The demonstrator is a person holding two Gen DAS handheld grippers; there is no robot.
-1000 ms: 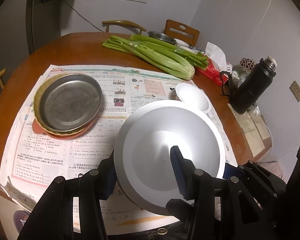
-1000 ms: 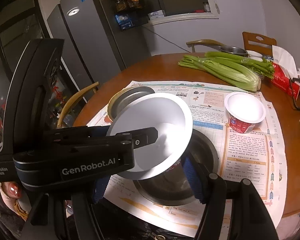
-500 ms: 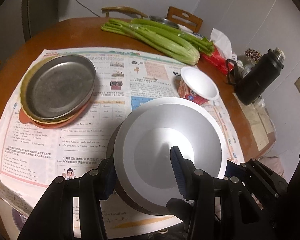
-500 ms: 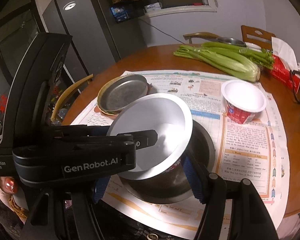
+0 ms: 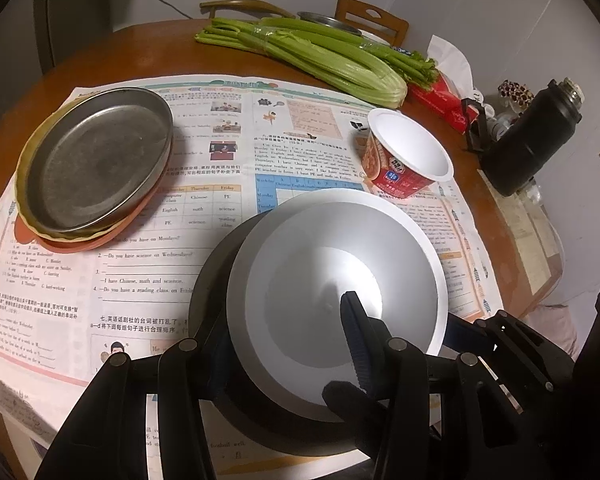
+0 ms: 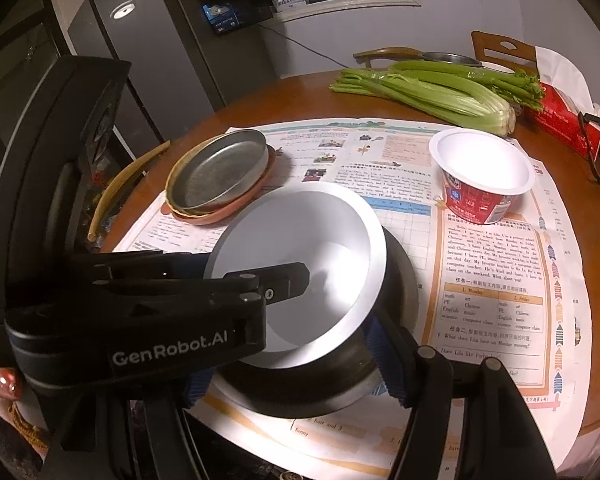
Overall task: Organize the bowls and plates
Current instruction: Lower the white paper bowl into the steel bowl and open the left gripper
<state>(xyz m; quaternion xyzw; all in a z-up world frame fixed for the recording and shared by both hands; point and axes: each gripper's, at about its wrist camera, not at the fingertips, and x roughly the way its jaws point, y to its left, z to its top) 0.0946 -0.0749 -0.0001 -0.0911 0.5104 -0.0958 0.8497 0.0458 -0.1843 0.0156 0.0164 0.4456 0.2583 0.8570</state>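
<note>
1. On the round wooden table (image 5: pixel 100 52) lies a spread newspaper (image 5: pixel 220 152), and most of the dishes stand on it
2. The left gripper (image 5: pixel 288 336) grasps the white bowl (image 5: pixel 340 276) by its near wall: one blue pad is inside the bowl, the other is outside, behind the wall
3. The white bowl is tilted and sits partly inside the dark metal bowl (image 6: pixel 396 280), which rests on the newspaper near the front edge
4. The right gripper (image 6: pixel 296 364) stands around the dark metal bowl, one finger at each side; whether the pads press on it, the pictures do not tell
5. At the left a metal plate (image 5: pixel 96 160) lies on top of a yellowish plate (image 5: pixel 22 160) and an orange plate (image 5: pixel 100 242), as one stack
6. A red paper cup (image 5: pixel 404 160) with white inside stands upright just behind the two bowls
7. Farther back lie celery stalks (image 5: pixel 320 56), and a black flask (image 5: pixel 528 140) stands at the right edge
</note>
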